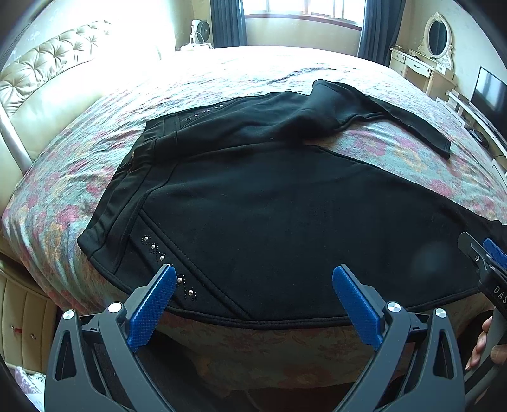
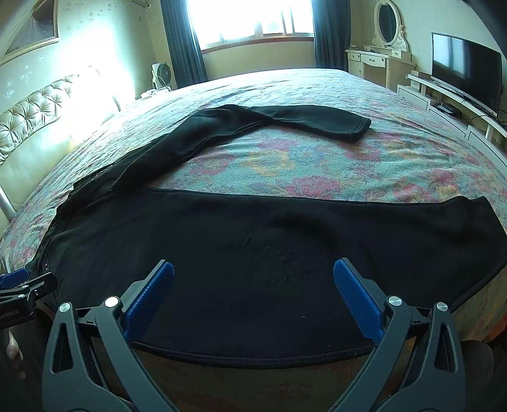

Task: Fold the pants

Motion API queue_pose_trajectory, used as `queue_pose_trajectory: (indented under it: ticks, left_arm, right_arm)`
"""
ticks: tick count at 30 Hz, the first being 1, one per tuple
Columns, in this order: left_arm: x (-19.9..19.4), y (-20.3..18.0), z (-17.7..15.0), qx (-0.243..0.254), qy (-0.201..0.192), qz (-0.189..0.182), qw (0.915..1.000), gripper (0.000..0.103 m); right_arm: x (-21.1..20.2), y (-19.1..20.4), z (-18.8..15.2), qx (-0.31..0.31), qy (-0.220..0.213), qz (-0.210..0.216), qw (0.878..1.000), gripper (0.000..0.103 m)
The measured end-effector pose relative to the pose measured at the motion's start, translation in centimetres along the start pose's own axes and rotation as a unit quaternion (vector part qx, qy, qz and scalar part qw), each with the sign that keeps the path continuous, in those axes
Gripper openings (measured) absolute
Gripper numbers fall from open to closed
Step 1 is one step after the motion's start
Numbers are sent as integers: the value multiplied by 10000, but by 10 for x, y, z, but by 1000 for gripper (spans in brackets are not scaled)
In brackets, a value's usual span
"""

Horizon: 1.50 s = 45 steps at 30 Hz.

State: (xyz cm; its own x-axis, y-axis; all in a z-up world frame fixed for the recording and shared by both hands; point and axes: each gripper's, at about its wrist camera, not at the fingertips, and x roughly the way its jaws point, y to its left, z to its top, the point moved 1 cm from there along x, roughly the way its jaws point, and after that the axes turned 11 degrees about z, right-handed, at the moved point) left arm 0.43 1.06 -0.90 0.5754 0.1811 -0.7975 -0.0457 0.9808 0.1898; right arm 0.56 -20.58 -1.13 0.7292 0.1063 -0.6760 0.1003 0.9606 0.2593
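Note:
Black pants (image 1: 269,206) lie spread on the floral bedspread (image 1: 190,88), waistband to the left, with rhinestone trim by the pocket. The near leg runs along the bed's front edge; the far leg bends back across the bed (image 2: 285,122). My left gripper (image 1: 253,282) is open and empty, just above the near edge by the hip. My right gripper (image 2: 253,279) is open and empty over the near leg (image 2: 269,253). The right gripper also shows at the right edge of the left wrist view (image 1: 484,256), and the left gripper at the left edge of the right wrist view (image 2: 22,282).
A tufted headboard (image 1: 41,73) stands at the left. A window with dark curtains (image 2: 253,19) is at the back. A dresser with an oval mirror (image 2: 380,54) and a TV (image 2: 465,69) on a low stand are at the right. A fan (image 2: 161,76) stands beyond the bed.

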Motion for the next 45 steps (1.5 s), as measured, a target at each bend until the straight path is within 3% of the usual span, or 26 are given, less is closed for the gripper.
queue_pose_trajectory:
  ticks: [45]
  left_arm:
    - [-4,-3,1,61,-40,-28,10000,99]
  right_arm:
    - [3,3,2,7,36,8,10000,101]
